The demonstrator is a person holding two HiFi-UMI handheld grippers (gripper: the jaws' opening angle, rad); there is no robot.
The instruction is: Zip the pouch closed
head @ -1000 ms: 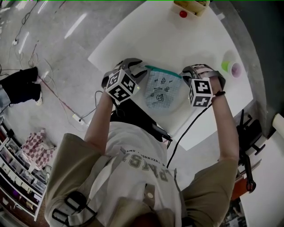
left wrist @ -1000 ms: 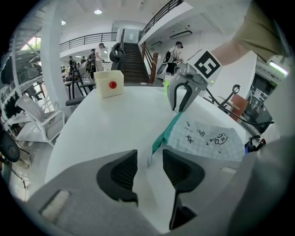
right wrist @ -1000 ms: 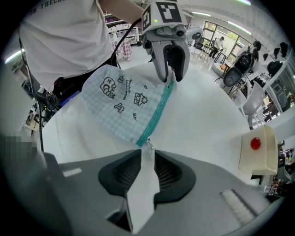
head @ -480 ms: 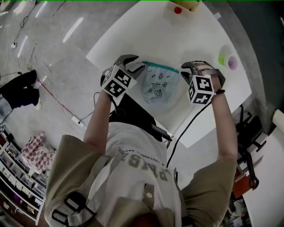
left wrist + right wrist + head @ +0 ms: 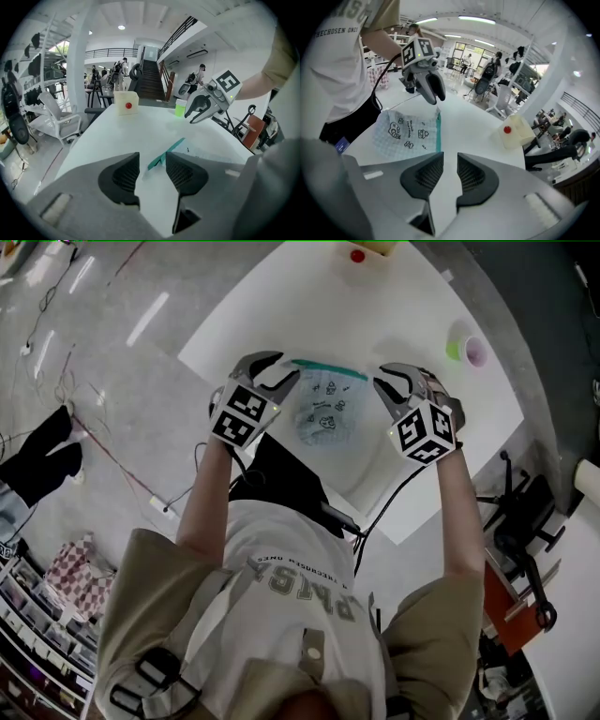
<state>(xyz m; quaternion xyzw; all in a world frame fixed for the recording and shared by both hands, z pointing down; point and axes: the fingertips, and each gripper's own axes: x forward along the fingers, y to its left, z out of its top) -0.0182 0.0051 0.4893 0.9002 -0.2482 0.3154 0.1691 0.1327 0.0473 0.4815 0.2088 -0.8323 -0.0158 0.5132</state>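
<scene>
Between my left gripper (image 5: 152, 161) and right gripper (image 5: 450, 161), both with jaws apart and empty, lies the pale checked fabric pouch (image 5: 323, 413); I should pinch its teal zipper end (image 5: 161, 157) firmly.

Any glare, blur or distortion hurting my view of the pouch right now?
Head view: fisheye bows the table, pouch small but sharp. Left gripper view: dark vignette, mostly the pouch's teal edge shows. Right gripper view: pouch print crisp, ceiling lights blown out.
</scene>
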